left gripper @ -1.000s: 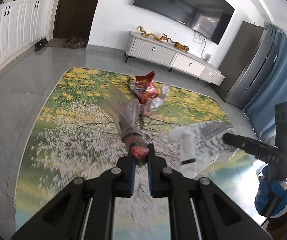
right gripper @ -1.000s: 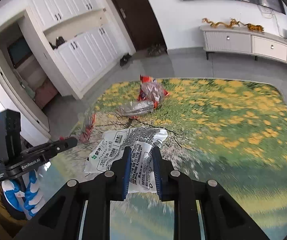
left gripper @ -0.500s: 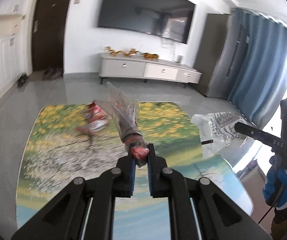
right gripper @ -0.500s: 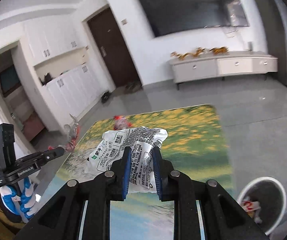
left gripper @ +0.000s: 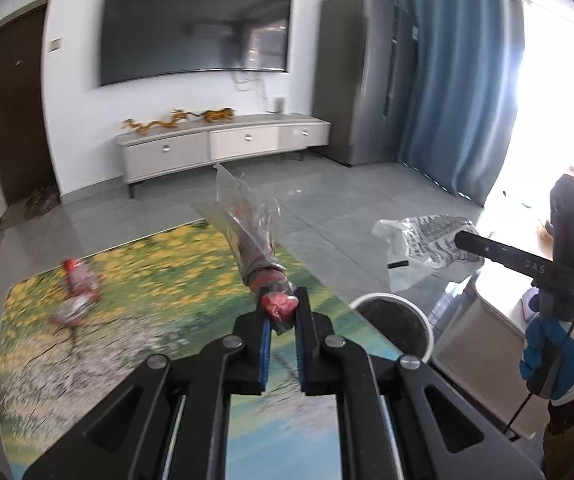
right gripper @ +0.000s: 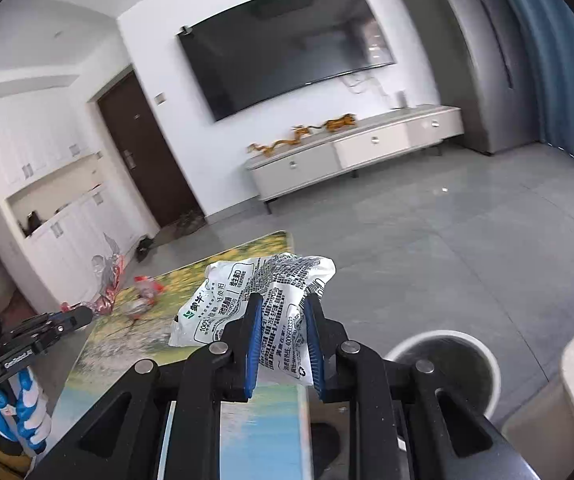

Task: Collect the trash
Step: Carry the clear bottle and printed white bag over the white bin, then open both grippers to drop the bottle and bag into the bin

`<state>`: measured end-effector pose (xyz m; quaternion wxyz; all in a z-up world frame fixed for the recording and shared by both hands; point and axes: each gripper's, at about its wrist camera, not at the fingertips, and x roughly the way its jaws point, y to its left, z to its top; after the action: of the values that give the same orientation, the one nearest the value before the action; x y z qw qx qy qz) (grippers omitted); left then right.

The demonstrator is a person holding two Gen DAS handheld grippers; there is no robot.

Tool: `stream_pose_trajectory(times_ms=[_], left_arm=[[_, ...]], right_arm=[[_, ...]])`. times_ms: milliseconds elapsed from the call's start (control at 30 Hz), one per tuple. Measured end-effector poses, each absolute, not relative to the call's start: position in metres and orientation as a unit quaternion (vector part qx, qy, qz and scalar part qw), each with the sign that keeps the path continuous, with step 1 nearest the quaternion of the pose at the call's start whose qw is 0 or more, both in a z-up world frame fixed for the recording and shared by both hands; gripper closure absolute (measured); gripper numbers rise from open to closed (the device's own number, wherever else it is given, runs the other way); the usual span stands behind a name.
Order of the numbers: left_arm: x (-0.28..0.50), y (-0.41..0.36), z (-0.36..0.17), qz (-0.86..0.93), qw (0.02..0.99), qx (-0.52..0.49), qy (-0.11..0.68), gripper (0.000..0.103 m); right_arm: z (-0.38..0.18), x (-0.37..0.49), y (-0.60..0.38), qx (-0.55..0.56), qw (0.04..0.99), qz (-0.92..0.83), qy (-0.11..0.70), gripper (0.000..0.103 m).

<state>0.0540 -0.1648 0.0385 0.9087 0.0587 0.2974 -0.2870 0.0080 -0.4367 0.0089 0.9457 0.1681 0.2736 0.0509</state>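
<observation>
My left gripper (left gripper: 280, 312) is shut on a crumpled clear-and-red wrapper (left gripper: 253, 240) and holds it in the air above the rug's right edge. My right gripper (right gripper: 283, 312) is shut on a white printed milk bag (right gripper: 247, 296), also held up; the bag shows in the left wrist view (left gripper: 423, 248). A round white trash bin (left gripper: 397, 322) with a dark liner stands on the floor just right of the left gripper, and low right of the right gripper (right gripper: 447, 364). A red snack bag (left gripper: 77, 284) lies on the rug at left.
A flowery rug (left gripper: 127, 280) covers the floor. A low white TV cabinet (left gripper: 223, 148) and a wall TV (left gripper: 195, 28) are at the back. A pale box or table (left gripper: 475, 340) stands right of the bin. Blue curtains (left gripper: 459, 92) hang at right.
Both grippers have swung right and risen with their trash still held. The trash bin has come into view below them, and the rug has slid to the left.
</observation>
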Motion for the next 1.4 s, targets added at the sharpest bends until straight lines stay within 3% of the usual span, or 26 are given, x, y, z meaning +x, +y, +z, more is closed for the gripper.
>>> stream_pose_trajectory(times_ms=[667, 1033, 1067, 1100, 1167, 1200, 1400], left_arm=[[0.097, -0.353, -0.042, -0.389, 0.830, 0.126, 0.378, 0.094], [0.132, -0.411, -0.082, -0.434, 0.780, 0.068, 0.446, 0.091], [0.133, -0.413, -0.083, -0.438, 0.777, 0.062, 0.448, 0.091], [0.135, -0.416, -0.083, -0.442, 0.774, 0.055, 0.450, 0.088], [0.138, -0.417, -0.084, -0.445, 0.772, 0.043, 0.453, 0.068], [0.139, -0.417, -0.083, -0.444, 0.772, 0.039, 0.453, 0.052], [0.141, -0.405, -0.075, -0.440, 0.776, 0.024, 0.451, 0.048]], right_arm=[[-0.081, 0.015, -0.539, 0.210, 0.917, -0.051, 0.335, 0.083], [-0.137, 0.043, -0.567, 0.209, 0.895, -0.088, 0.385, 0.080], [-0.140, 0.043, -0.569, 0.210, 0.893, -0.089, 0.388, 0.076], [-0.143, 0.045, -0.571, 0.211, 0.891, -0.091, 0.390, 0.072], [-0.146, 0.046, -0.573, 0.210, 0.889, -0.097, 0.395, 0.059], [-0.146, 0.045, -0.574, 0.210, 0.889, -0.099, 0.396, 0.058], [-0.136, 0.034, -0.573, 0.208, 0.889, -0.109, 0.394, 0.052]])
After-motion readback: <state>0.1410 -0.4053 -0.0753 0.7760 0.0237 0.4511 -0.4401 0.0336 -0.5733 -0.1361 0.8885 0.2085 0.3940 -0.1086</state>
